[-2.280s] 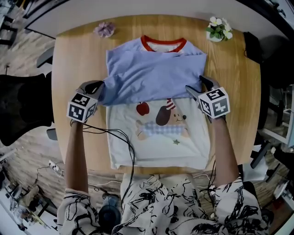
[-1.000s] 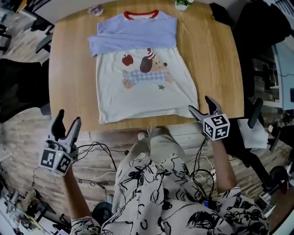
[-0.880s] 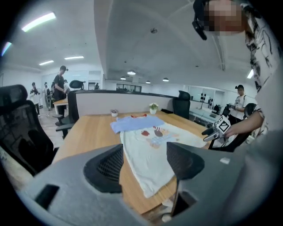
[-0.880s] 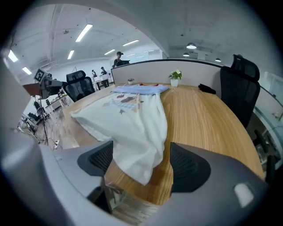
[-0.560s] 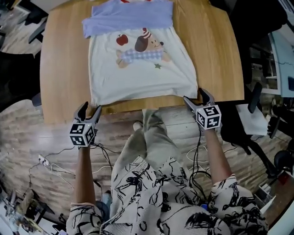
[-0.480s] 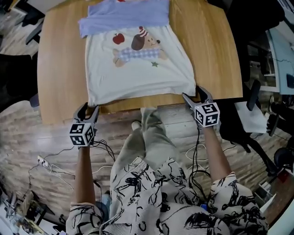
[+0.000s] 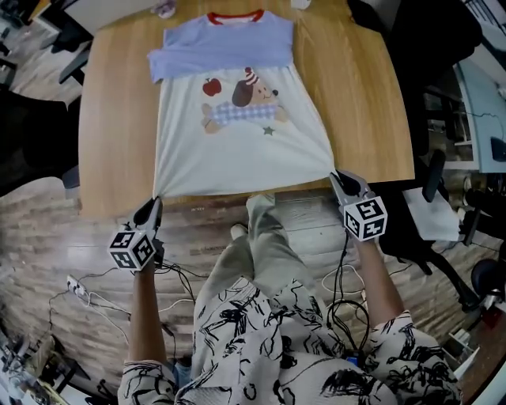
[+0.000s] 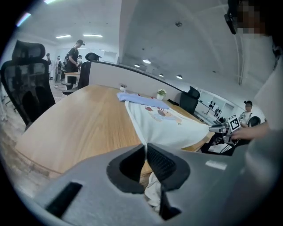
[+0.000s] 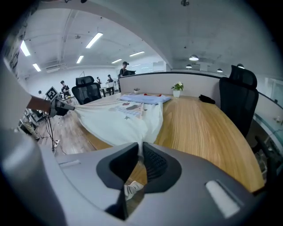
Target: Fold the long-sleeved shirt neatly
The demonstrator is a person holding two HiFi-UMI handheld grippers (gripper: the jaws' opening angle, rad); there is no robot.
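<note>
As left gripper (image 7: 152, 204) and right gripper (image 7: 338, 179) fingers (image 8: 160, 162) finish closing on it, soft shirt (image 7: 237, 158) stretches taut.

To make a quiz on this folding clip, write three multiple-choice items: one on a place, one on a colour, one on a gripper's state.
1. Where does the left gripper hold the shirt?
A. at the neck
B. at a bottom corner
C. at a sleeve

2. What colour is the collar?
A. red
B. green
C. black

3. How is the right gripper?
A. open and empty
B. shut on the shirt
C. shut on a cup

Answers:
1 B: the left gripper view shows the shirt's bottom corner pinched between its jaws, which have just been closing.
2 A: a red band rims the neck in the head view.
3 B: its jaws have just been closing, and white shirt cloth is pinched between them.
</note>
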